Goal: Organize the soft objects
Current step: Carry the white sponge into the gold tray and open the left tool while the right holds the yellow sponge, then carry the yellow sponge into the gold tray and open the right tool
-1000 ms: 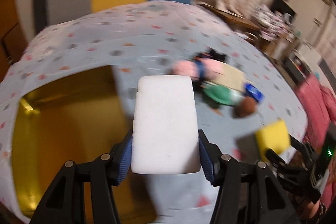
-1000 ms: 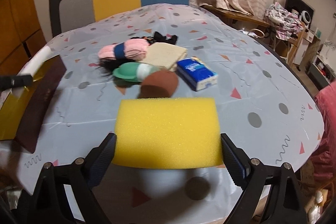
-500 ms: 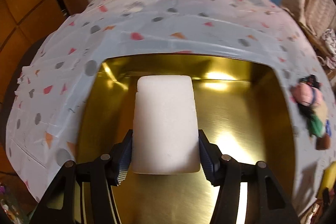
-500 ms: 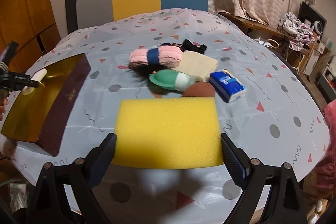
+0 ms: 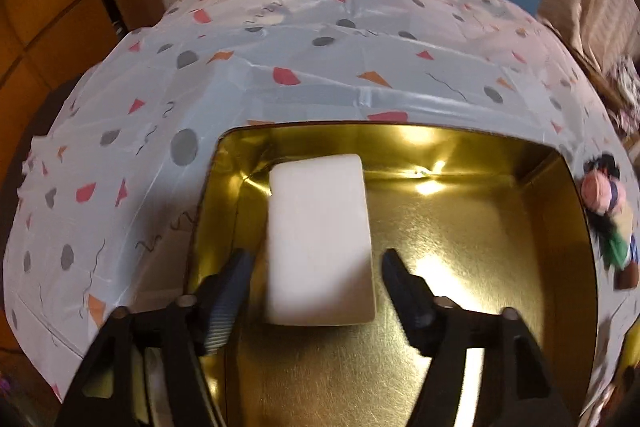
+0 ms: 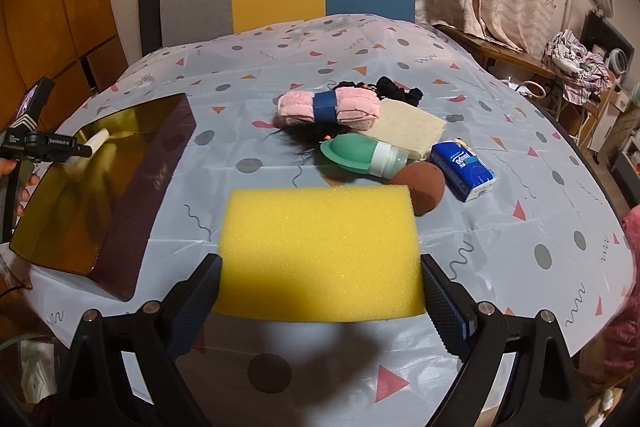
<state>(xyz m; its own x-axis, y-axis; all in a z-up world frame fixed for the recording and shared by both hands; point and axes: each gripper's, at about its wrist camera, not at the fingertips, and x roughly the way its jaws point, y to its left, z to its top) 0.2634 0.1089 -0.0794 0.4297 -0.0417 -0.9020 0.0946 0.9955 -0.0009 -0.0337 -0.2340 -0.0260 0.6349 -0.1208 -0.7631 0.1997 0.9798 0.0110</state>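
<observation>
On the left, our left gripper [image 5: 316, 269] hangs over the gold-lined box [image 5: 520, 163], and its jaws have just been opening: the white sponge [image 5: 318, 243], clamped between the pads a moment ago, now sits loose between them with a gap on each side, slightly skewed near the box's far left corner. We judge that piece delivered, so this hand is free to withdraw and fetch another.

Moving right, our right gripper [image 6: 320, 291] holds the yellow sponge [image 6: 320, 251] squeezed between its pads, above the tablecloth [image 6: 500, 235], clear of the box. It looks next in line for the box.

Further right, the pink yarn [image 6: 330, 105], green cap [image 6: 348, 153], brown puff [image 6: 422, 183] and blue tissue pack [image 6: 464, 165] lie clustered, not yet sorted.
</observation>
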